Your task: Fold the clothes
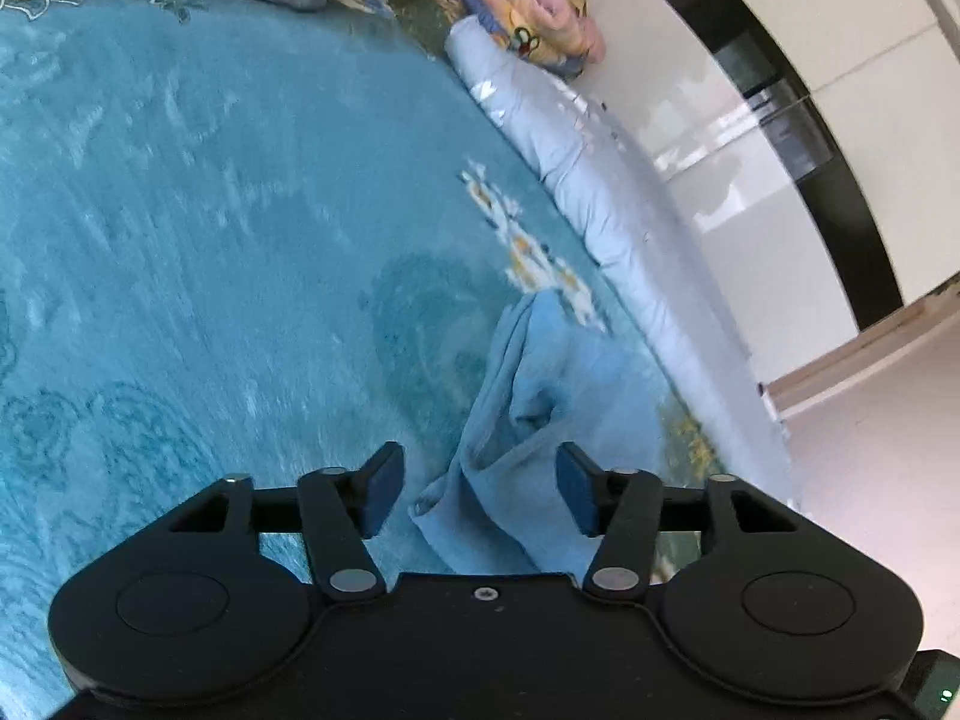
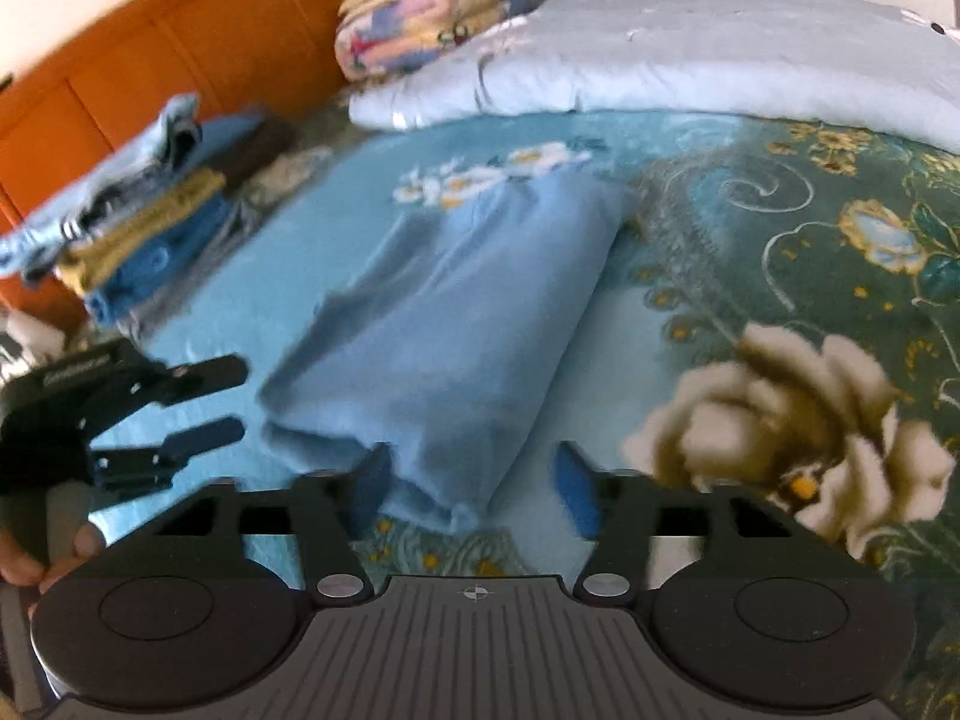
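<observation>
Bedroom — floral bedspread (image 2: 780,228), headboard (image 2: 150,48)

Floral teal bedspread (image 2: 780,228); pale quilt (image 2: 690,54) along edge; orange headboard (image 2: 150,48).

Right wrist view is motion-blurred: we can't separate the items in the clothes stack (image 2: 138,222) at left. Frame's left edge cuts off the left gripper (image 2: 213,405) body and the hand (image 2: 36,558). Right gripper's housing hides the light blue garment (image 2: 456,324) near edge.
</observation>
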### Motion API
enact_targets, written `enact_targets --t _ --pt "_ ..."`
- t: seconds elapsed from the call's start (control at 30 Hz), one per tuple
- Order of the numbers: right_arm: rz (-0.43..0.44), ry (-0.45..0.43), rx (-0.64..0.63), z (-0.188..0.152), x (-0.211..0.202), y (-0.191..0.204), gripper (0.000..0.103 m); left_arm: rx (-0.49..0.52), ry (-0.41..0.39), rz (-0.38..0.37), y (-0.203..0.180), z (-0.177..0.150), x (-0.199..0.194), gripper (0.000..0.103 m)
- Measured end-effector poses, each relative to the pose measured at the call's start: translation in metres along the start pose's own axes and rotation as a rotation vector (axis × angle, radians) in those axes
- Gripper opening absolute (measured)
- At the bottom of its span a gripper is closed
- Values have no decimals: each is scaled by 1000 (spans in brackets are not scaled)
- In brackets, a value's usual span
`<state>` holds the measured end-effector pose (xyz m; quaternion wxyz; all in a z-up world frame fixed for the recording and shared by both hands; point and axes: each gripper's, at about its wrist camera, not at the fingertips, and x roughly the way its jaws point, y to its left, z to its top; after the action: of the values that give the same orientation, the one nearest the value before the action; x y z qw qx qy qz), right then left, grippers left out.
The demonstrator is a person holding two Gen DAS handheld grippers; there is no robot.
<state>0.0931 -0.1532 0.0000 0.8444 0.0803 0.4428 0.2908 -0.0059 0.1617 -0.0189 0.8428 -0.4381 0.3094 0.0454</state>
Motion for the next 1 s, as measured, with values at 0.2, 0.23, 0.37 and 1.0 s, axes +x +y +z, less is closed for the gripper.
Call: enact_targets --t 0.2,0.23,0.37,1.0 --pt "115 67 253 -9 19 -33 67 -46 88 -25 9 8 27 61" --pt "136 65 286 -12 20 -37 67 -39 100 -36 9 9 31 62" --pt "241 57 446 -18 31 -52 67 -35 149 -79 7 14 47 65" --pt "326 46 629 -16 63 -68 20 19 172 -52 -5 18 72 19"
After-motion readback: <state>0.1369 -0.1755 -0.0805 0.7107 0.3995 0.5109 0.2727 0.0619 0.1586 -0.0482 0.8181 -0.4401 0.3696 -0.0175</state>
